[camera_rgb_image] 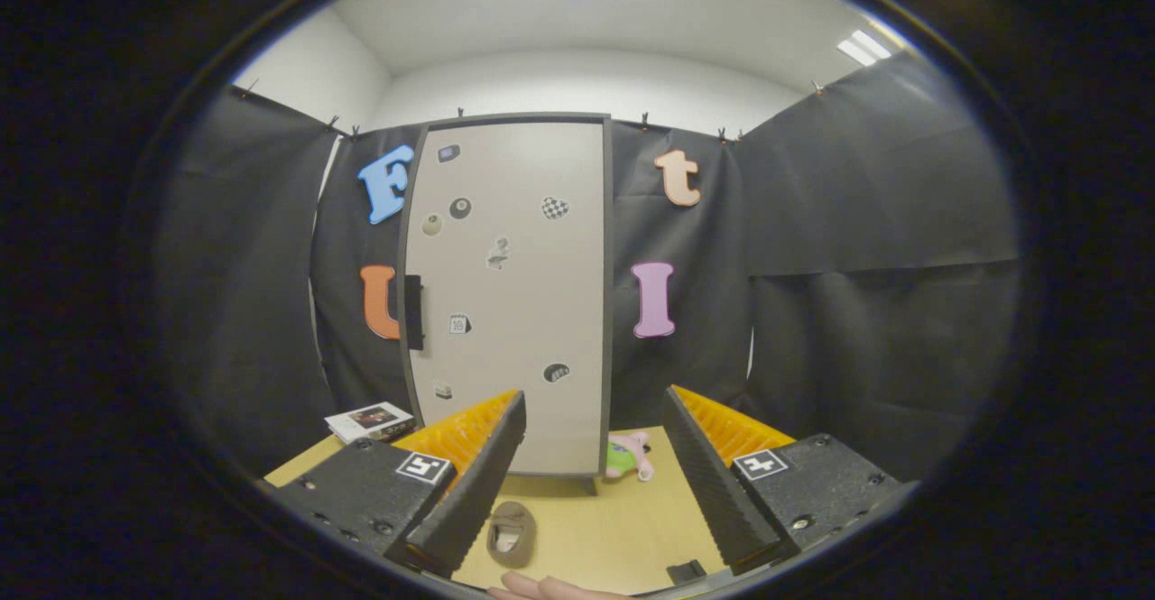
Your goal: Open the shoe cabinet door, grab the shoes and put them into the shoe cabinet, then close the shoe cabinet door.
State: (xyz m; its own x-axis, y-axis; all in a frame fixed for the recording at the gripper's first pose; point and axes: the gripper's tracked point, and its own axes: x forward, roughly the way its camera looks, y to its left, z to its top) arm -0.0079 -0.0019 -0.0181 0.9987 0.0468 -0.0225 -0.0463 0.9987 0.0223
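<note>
gripper (591,483) fingers apart, 1 shoe (511,533), 1 cabinet (510,293)

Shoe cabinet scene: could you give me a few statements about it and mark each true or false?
1. The shoe cabinet door is shut. True.
2. The gripper is clamped on the shoe. False: its fingers are spread open with nothing held; the shoe lies on the table beside one finger.
3. A small plush toy lies by the cabinet's base. True.
4. The door handle is on the side nearest the plush toy. False: it is on the opposite edge, above the book.
</note>
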